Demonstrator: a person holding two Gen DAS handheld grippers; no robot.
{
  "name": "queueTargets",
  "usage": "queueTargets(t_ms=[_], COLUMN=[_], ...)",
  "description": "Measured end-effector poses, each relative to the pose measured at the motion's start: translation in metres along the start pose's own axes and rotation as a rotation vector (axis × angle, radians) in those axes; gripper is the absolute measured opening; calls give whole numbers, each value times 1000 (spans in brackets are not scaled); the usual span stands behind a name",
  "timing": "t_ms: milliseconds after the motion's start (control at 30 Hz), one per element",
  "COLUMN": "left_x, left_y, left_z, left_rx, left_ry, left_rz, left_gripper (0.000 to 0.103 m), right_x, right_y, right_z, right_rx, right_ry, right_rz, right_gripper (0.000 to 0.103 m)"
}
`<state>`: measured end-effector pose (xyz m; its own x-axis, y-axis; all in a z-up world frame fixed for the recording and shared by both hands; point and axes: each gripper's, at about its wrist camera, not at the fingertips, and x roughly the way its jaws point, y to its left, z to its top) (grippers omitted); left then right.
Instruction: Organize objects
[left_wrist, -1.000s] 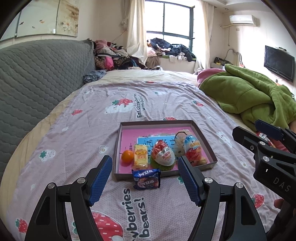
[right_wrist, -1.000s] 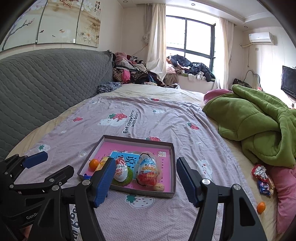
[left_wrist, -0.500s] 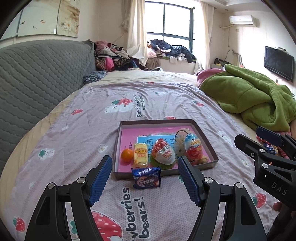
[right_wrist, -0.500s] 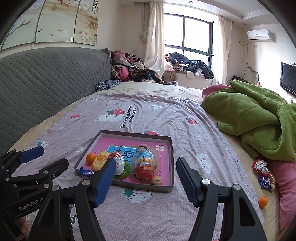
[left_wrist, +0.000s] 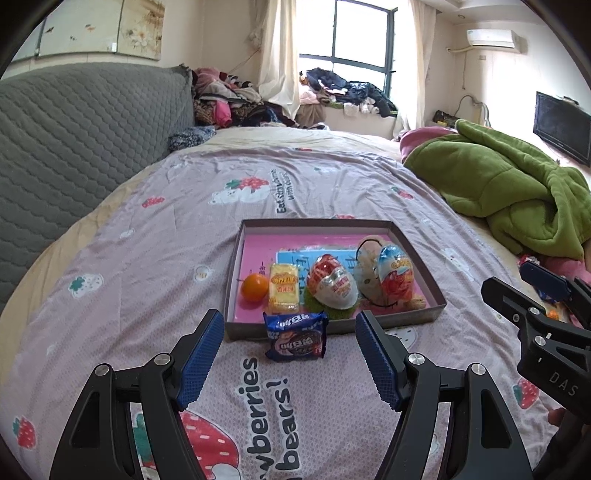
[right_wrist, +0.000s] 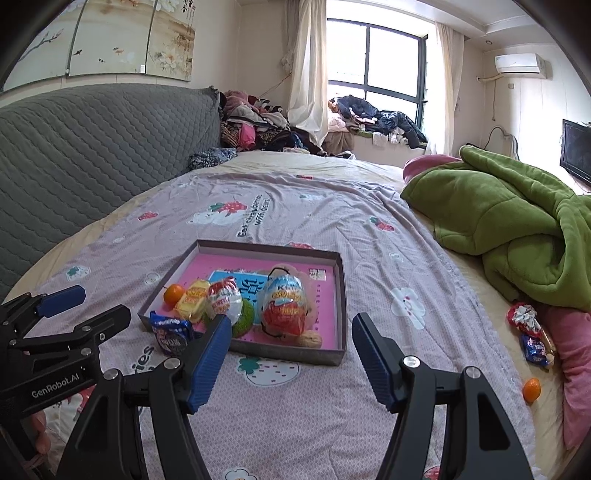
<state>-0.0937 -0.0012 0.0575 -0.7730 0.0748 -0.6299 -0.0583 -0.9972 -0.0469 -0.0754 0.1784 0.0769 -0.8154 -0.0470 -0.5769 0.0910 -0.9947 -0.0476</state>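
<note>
A shallow grey box with a pink floor (left_wrist: 255, 243) (right_wrist: 341, 295) lies on the bed. In it are a small orange (left_wrist: 254, 287), a yellow snack pack (left_wrist: 283, 286), two foil egg toys (left_wrist: 332, 280) (left_wrist: 396, 273) and a walnut (right_wrist: 309, 339). A blue biscuit packet (left_wrist: 296, 335) (right_wrist: 171, 331) leans against the box's near wall, outside it. My left gripper (left_wrist: 290, 356) is open and empty, just short of the packet. My right gripper (right_wrist: 291, 356) is open and empty, in front of the box's near right corner.
A green blanket (right_wrist: 509, 225) is heaped on the right of the bed. Loose sweets (right_wrist: 530, 332) and a small orange (right_wrist: 532, 388) lie by a pink pillow at the right edge. A grey padded headboard (left_wrist: 74, 140) stands on the left.
Both grippers have drawn slightly nearer the box. The right gripper has shifted a little right. Both stay open and the objects have not moved.
</note>
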Motion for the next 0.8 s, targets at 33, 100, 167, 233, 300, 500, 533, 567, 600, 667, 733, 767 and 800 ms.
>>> queueTargets(t_ms=[33, 100, 167, 233, 300, 500, 533, 567, 600, 667, 733, 767, 800], left_x=[1, 4, 6, 7, 9, 11, 11, 11, 12, 15, 18, 19, 20], left_y=[1, 2, 3, 3, 3, 3, 3, 4, 4, 4, 4, 5, 5], left_z=[-1, -4, -7, -10, -13, -20, -22, -22, -24, -27, -30, -32, -33], left_rx=[-1, -3, -5, -9, -10, -3, -6, -9, -10, -7, -8, -11, -14], left_ry=[3, 5, 3, 2, 0, -12, -9, -10, -10, -1, 7, 13, 16], left_rz=[0, 3, 3, 1, 0, 6, 2, 1, -1, 4, 5, 4, 2], left_gripper=[75, 75, 75, 75, 75, 75, 75, 75, 75, 75, 75, 75, 75], right_x=[2, 3, 5, 7, 8, 11, 11, 11, 12, 13, 15, 16, 17], right_y=[0, 0, 0, 0, 0, 1, 1, 1, 0, 0, 0, 0, 0], right_z=[-2, -4, -7, -10, -12, -21, -22, -24, -25, -28, -31, -32, -34], right_rx=[-1, -1, -2, -3, -3, -7, -6, -5, -5, -3, -3, -1, 1], right_ry=[2, 1, 0, -2, -3, -10, -12, -16, -15, -12, -8, -3, 5], right_rz=[1, -1, -1, -1, 3, 14, 14, 14, 17, 18, 21, 21, 24], right_gripper=[67, 67, 67, 67, 67, 67, 67, 67, 67, 67, 67, 67, 67])
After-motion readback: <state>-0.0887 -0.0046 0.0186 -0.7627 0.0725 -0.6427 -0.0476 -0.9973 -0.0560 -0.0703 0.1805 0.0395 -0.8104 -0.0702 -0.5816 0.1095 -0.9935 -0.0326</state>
